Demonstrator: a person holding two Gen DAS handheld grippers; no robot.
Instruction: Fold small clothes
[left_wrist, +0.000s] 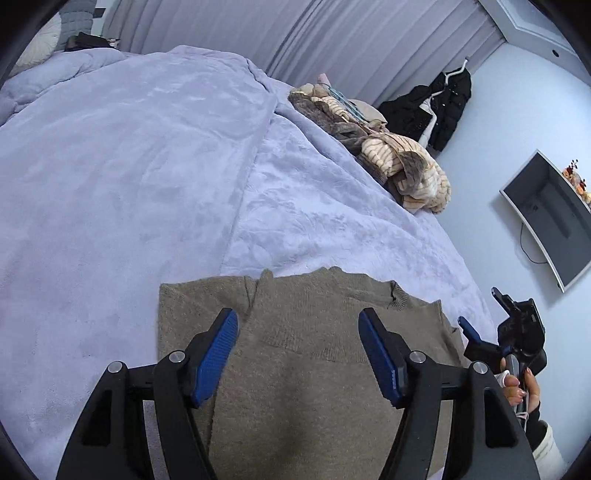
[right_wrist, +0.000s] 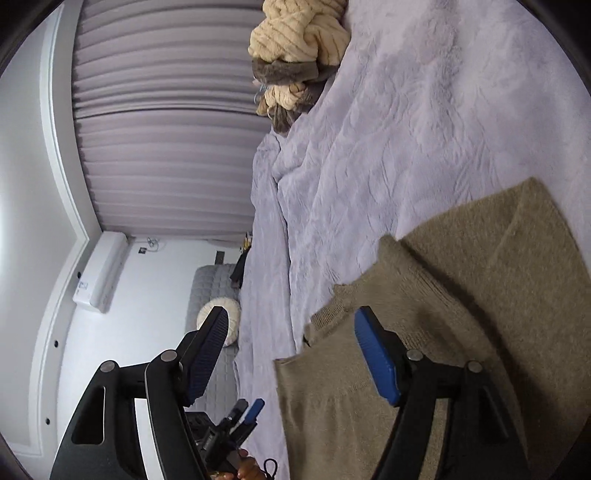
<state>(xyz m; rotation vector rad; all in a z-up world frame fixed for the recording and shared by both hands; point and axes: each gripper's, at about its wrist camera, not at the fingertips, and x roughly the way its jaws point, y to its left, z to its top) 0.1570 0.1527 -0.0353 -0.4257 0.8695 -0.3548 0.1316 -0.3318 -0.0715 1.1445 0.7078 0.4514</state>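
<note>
Home bedroom: bed with lilac blanket (left_wrist: 147, 155), curtains (right_wrist: 166, 110), wall TV (left_wrist: 550, 218), hanging coat (left_wrist: 448, 107)

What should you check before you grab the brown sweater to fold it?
1. Left gripper open: ok, jaws spread wide above the knit.
2. Right gripper open: ok, holding nothing.
3. Brown sweater lying flat on the purple blanket: ok, though one side already looks folded over.
4. Collar visible for lining up: ok.
5. Striped fluffy pile away from the sweater: ok, farther up the bed.
6. Bottom hem straight: cannot tell, out of view.
</note>
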